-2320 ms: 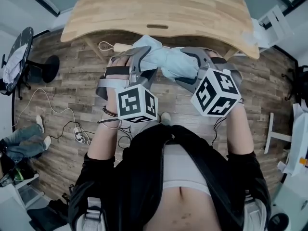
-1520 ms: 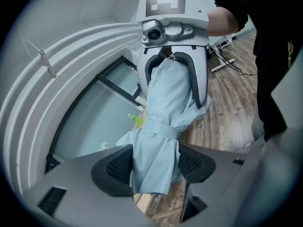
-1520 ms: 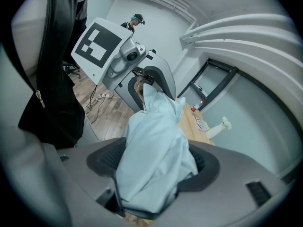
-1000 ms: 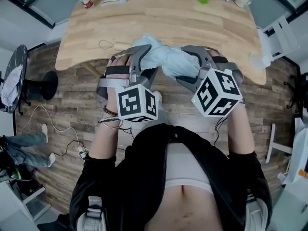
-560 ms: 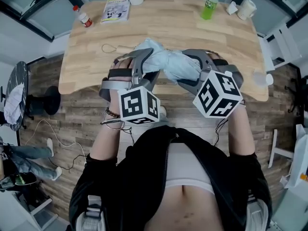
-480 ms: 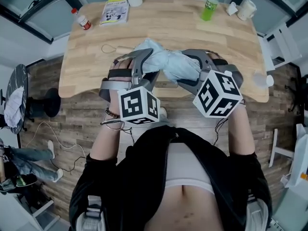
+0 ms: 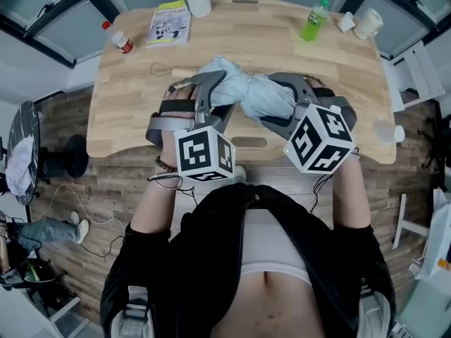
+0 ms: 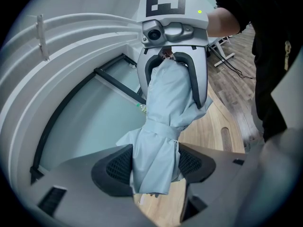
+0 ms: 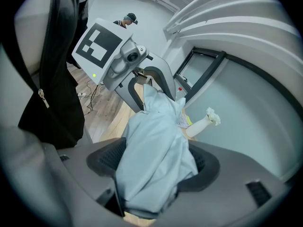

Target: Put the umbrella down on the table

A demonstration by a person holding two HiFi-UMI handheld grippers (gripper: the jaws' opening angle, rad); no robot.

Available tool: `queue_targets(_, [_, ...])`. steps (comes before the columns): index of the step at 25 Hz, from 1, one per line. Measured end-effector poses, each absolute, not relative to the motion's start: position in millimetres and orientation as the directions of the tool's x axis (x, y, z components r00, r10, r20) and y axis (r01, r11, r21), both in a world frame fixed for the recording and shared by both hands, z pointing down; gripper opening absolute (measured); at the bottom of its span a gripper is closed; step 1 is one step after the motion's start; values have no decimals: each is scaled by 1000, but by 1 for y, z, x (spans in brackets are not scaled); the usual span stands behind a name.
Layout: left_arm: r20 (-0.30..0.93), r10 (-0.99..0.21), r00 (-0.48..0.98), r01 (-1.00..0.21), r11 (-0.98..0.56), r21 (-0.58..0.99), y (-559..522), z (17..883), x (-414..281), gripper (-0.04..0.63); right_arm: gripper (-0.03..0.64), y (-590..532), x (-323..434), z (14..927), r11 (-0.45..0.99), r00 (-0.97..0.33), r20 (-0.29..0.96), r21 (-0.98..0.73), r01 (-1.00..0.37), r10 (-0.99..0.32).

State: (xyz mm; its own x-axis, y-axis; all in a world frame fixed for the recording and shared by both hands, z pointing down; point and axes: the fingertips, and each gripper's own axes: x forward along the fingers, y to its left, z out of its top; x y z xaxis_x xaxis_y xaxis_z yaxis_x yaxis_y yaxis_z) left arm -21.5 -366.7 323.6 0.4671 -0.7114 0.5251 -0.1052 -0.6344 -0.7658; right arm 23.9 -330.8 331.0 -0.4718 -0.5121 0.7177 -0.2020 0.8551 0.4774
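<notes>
Jaws of my left gripper (image 8: 154, 167) and my right gripper (image 9: 154, 169) each clamp one end of the folded umbrella (image 7: 246, 91), which hangs between them over the near half of the bench (image 7: 134, 83). I should lower both ends together and level, letting go only once the fabric rests on bare wood.

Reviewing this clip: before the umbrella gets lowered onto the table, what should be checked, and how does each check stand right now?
1. The left gripper is shut on the umbrella: ok.
2. The right gripper is shut on its other end: ok.
3. The umbrella hangs over the wooden table, not the floor: ok.
4. The spot directly beneath it is free: cannot tell, since the umbrella hides it.
5. The green bottle and the booklet stand far from the drop area: ok.
</notes>
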Motion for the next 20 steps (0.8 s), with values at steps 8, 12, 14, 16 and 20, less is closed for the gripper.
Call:
queue_targets(8, [530, -702, 475, -104, -643, -759, -390, 324, -16, 279, 352, -354, 30, 331, 861, -466, 727, 467, -204, -505])
queue_targets(12, [528, -709, 467, -115, -641, -759, -396, 322, -9, 279, 352, -361, 37, 329, 863, -470, 728, 469, -189, -499])
queue_targets(14, [525, -715, 462, -124, -638, -760, -400, 321, -6, 279, 352, -365, 40, 327, 865, -474, 729, 469, -178, -493])
queue_targets(16, [525, -720, 454, -133, -638, -759, -402, 321, -4, 279, 353, -368, 43, 327, 867, -478, 731, 469, -168, -487])
queue_targets(20, [535, -724, 436, -148, -644, -751, -405, 328, 0, 279, 353, -372, 48, 333, 878, -482, 742, 457, -142, -465])
